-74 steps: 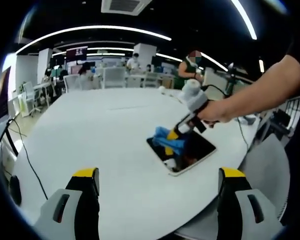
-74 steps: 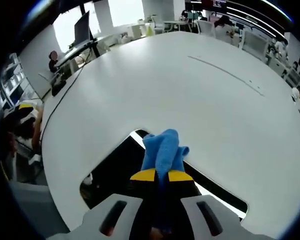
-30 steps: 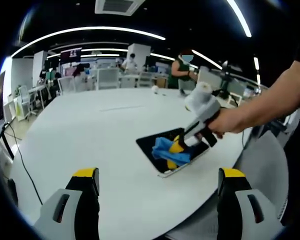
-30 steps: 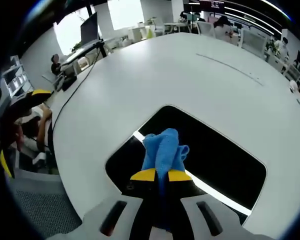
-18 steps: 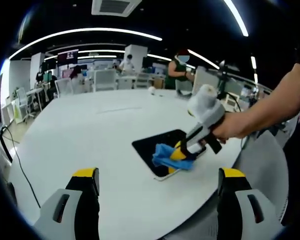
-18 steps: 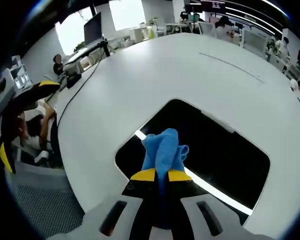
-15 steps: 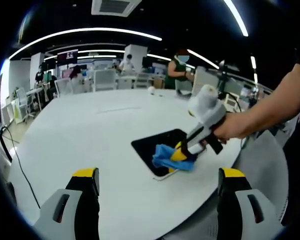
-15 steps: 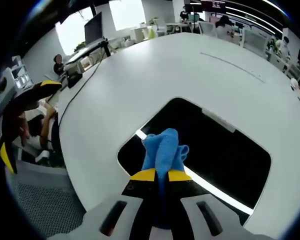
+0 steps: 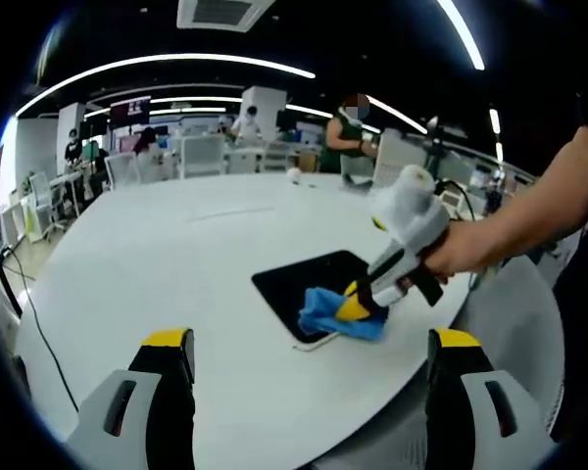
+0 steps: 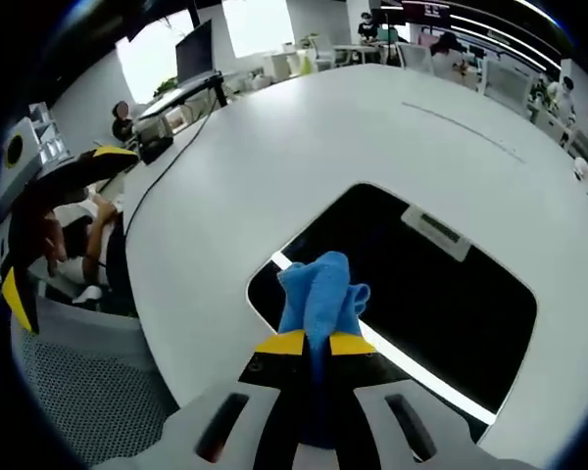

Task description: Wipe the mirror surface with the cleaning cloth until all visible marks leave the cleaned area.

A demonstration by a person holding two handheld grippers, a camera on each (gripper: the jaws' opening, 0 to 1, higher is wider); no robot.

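White round surface (image 9: 157, 264) carried the work; its bare span left room for long strokes. The mirror (image 10: 426, 284) lay flat on it near the edge closest to the person, reflecting dark ceiling and 1 light strip, so marks could not be judged from here. Left tongs (image 9: 309, 367) hung back over the surface, jaws wide apart and holding nothing, probably kept clear so the workspace stayed in sight. Right tongs (image 10: 318, 345) were clamped on the blue cleaning cloth (image 10: 320, 290), a fold projecting past the tips and pressed at the mirror's near corner, seemingly to wipe outward over that edge.
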